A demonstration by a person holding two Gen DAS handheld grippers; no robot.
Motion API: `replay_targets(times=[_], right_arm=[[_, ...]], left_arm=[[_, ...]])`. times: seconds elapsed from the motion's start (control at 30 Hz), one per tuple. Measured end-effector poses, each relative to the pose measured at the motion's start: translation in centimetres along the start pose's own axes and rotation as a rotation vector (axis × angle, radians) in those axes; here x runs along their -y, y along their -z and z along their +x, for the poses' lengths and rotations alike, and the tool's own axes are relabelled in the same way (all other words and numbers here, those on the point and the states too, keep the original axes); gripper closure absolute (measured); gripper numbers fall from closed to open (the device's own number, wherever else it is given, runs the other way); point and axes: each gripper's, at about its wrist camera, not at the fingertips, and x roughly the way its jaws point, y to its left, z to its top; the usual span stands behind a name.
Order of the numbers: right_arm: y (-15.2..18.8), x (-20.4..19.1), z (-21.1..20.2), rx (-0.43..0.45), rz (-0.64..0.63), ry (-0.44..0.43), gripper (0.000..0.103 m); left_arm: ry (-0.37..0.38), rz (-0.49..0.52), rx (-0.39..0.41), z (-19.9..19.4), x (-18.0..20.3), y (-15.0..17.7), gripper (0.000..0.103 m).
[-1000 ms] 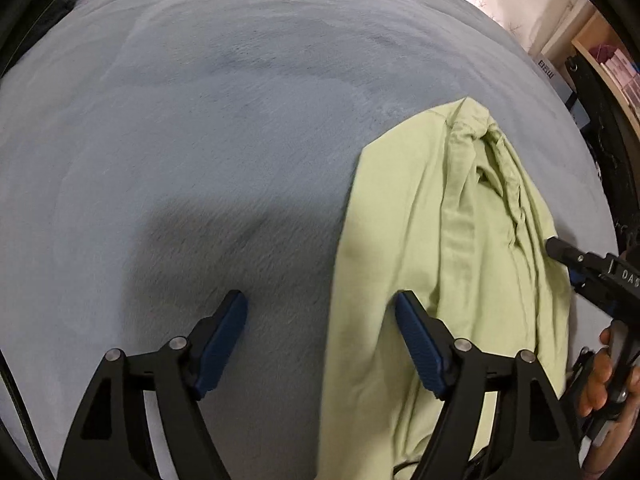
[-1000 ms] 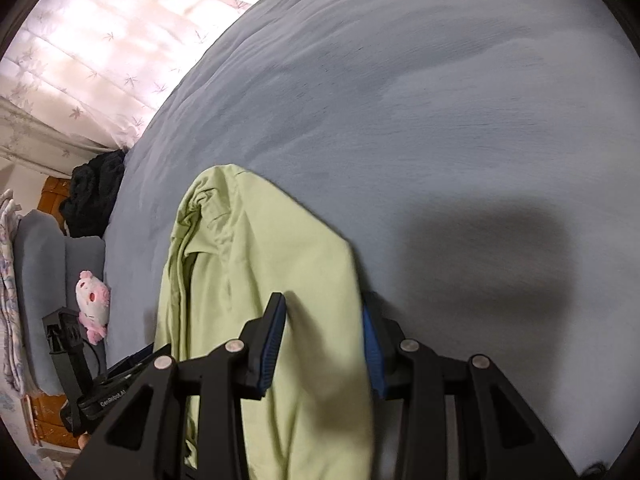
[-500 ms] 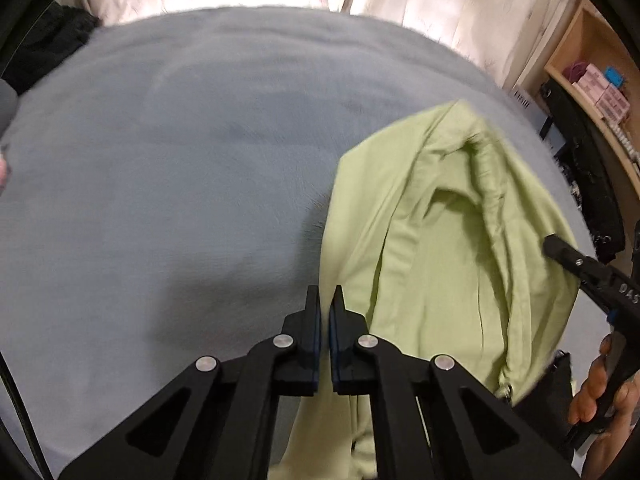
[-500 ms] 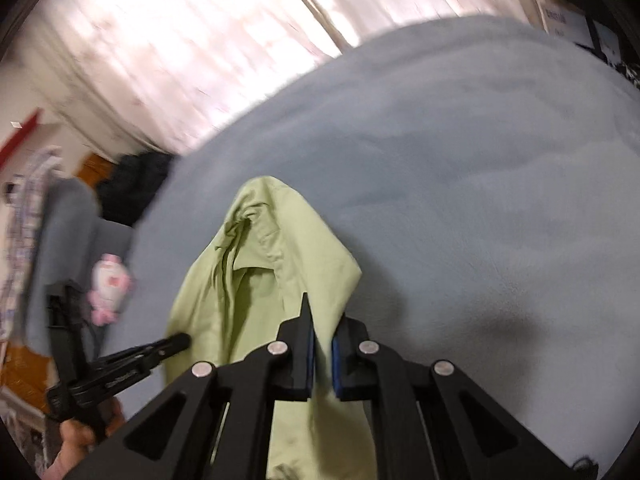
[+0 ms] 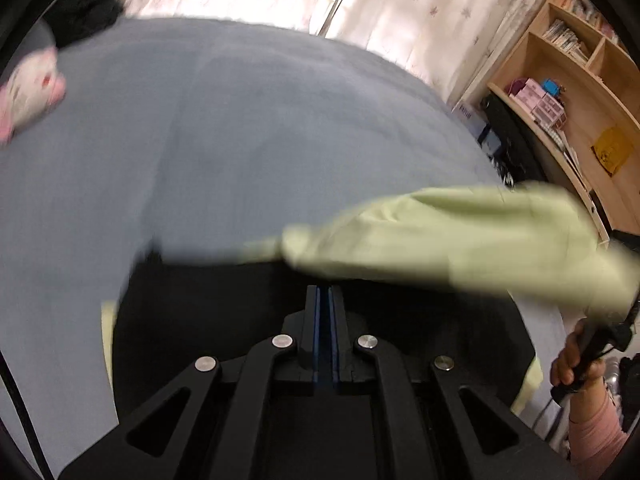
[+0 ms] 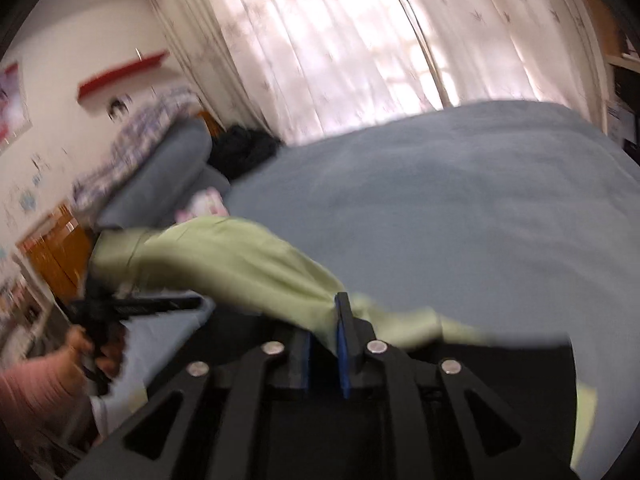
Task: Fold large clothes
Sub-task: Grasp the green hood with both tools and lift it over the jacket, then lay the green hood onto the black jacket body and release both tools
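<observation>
A light green garment (image 5: 460, 236) is lifted off the grey bed (image 5: 240, 140) and stretched between both grippers, blurred by motion. My left gripper (image 5: 325, 296) is shut, with the cloth's edge running just above its tips. In the right wrist view the garment (image 6: 224, 260) passes between the fingers of my right gripper (image 6: 324, 320), which is shut on it. The right gripper also shows at the right edge of the left view (image 5: 600, 332), and the left gripper shows at the left of the right view (image 6: 132, 306).
A pink plush toy (image 5: 28, 92) and dark clothes (image 5: 84, 12) lie at the bed's far left. A wooden bookshelf (image 5: 568, 80) stands to the right. Curtains (image 6: 340, 40) hang behind the bed, with a grey pillow (image 6: 160, 180) at the head.
Both grippers closed on the green garment and lifted it off the bed. The cloth now hangs stretched between them, and both views tilted up toward the curtains.
</observation>
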Motion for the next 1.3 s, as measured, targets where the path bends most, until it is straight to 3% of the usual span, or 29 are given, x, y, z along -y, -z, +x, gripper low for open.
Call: replay_targets(times=[0.2, 0.27, 0.37, 0.53, 0.67, 0.9, 1.17, 1.2, 1.23, 1.3], right_arm=[[8.4, 1.5, 0.0, -0.232, 0.062, 0.192, 0.087], [10.4, 1.8, -0.6, -0.259, 0.125, 0.181, 0.087], [11.9, 1.3, -1.8, -0.265, 0.203, 0.160, 0.087], [13.7, -0.1, -3.5, -0.265, 0.280, 0.111, 0.073], [14.7, -1.4, -5.0, -0.249, 0.297, 0.075, 0.072], [14.6, -1.9, -3.8, -0.245, 0.332, 0.054, 0.072], [13.6, -2.0, 2.0, -0.245, 0.364, 0.074, 0.072], [13.7, -2.2, 2.2, -0.235, 0.371, 0.071, 0.075], [13.7, -2.3, 2.4, -0.227, 0.382, 0.061, 0.091], [14.0, -2.3, 2.7, -0.216, 0.473, -0.021, 0.092]], left_arm=[[-0.035, -0.117, -0.137, 0.5, -2.4, 7.7, 0.100], [-0.045, -0.134, -0.170, 0.2, -2.8, 9.5, 0.096], [0.003, -0.189, -0.193, -0.3, -3.0, 12.1, 0.086], [0.023, -0.166, -0.171, -1.9, -0.9, 13.4, 0.079], [0.047, -0.171, -0.169, -2.5, 1.2, 14.7, 0.058], [0.212, -0.273, -0.145, -0.6, 2.8, 15.7, 0.058], [0.303, -0.283, -0.165, 3.0, 5.4, 15.7, 0.058], [0.312, -0.290, -0.166, 3.3, 5.5, 15.8, 0.058], [0.319, -0.296, -0.165, 3.4, 5.4, 15.9, 0.058], [0.345, -0.314, -0.155, 3.8, 5.5, 16.3, 0.058]])
